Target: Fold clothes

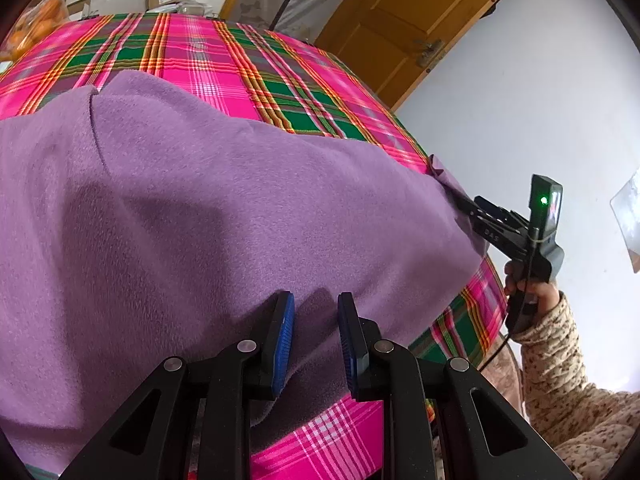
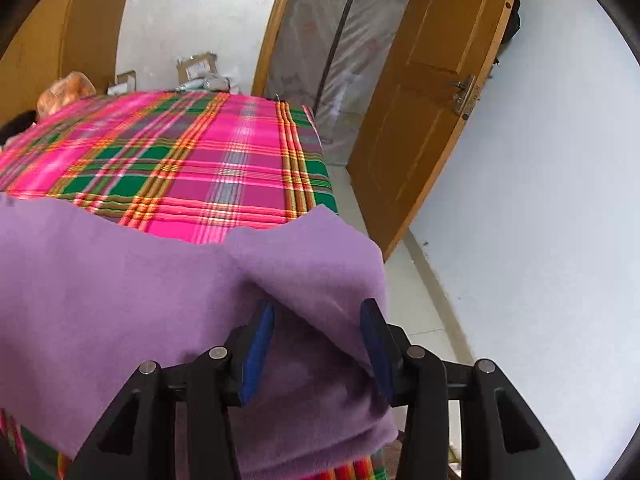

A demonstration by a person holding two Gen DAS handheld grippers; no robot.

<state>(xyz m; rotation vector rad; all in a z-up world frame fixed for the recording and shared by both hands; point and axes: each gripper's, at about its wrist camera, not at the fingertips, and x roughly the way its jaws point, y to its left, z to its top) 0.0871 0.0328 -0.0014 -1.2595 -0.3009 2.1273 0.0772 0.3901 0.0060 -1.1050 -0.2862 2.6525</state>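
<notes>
A purple fleece garment (image 1: pixel 224 208) lies spread over the plaid-covered table (image 1: pixel 224 60). Its right end hangs past the table's edge. My left gripper (image 1: pixel 316 340) is at the garment's near edge, its blue pads (image 1: pixel 282 340) a little apart, with fleece showing between them. In the right wrist view, the right gripper (image 2: pixel 318 328) stands wide open astride a loose fold of the garment (image 2: pixel 120 280), which drapes over its fingertips. The left wrist view also shows the right gripper (image 1: pixel 474 212) at the garment's right corner, held by a hand (image 1: pixel 532 292).
The table's right edge (image 2: pixel 320 168) drops to a pale floor. A wooden door (image 2: pixel 424 112) stands ajar beyond it, beside a white wall. Cardboard boxes (image 2: pixel 198 66) and an orange bag (image 2: pixel 66 90) sit behind the table's far side. A patterned sleeve (image 1: pixel 560 368) is at lower right.
</notes>
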